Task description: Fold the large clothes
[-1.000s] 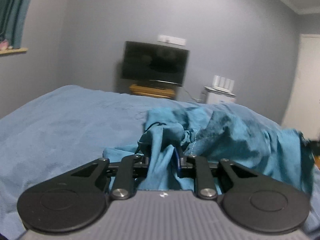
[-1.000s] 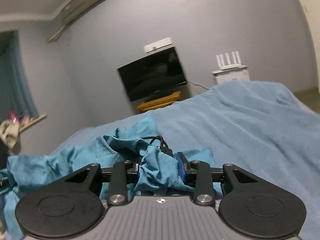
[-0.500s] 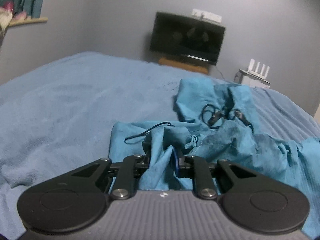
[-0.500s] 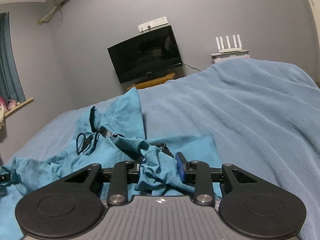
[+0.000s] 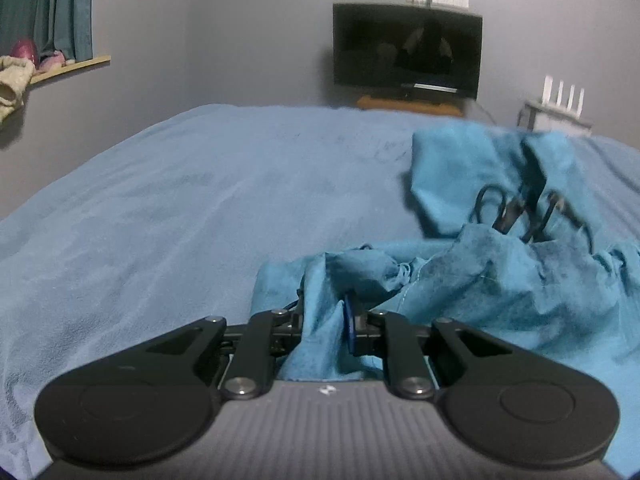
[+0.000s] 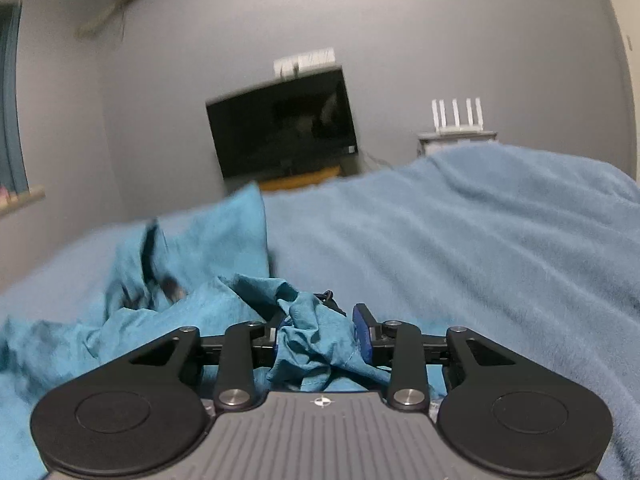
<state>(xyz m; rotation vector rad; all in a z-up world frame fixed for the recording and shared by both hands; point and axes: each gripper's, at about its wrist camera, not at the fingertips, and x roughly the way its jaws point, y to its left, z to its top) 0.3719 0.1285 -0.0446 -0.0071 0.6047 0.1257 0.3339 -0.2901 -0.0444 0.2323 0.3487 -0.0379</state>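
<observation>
A: Starting with the left wrist view, we are gripping a bunch of the teal garment point(image 5: 500, 276) in the left tongs point(image 5: 325, 320). The jaws are clenched on it, with cloth bulging up between them, and they have just been narrowing a little on that fold.

B: And the rest of the garment is lying crumpled on the bed point(image 5: 168, 208), off to the right of the tongs, with a black drawstring point(image 5: 516, 212) looping out of it further back. The television point(image 5: 406, 50) is standing against the far wall.

A: Now the right wrist view. We are holding another bunch of the same garment point(image 6: 188, 276) in the right tongs point(image 6: 320, 334), and the pads are pressing on a thicker wad here. Those jaws have just been easing apart slightly, yet cloth is filling the gap between them.

B: So here the garment is trailing away to the left over the bed point(image 6: 460, 248), blurred in places.

A: We are judging that we are in the laying-out step: both tongs are grasping one edge of the garment low over the bed, and nothing is folded yet.

B: Agreed. Next we are probably needing to pull our two grips apart to take out the slack and lay the cloth flat before any fold.

A: And we are wanting to watch the right grip, since a loosening hold on a thick wad may slip.

B: The drawstring may also be bunching under the cloth, so we should be smoothing it clear.
</observation>
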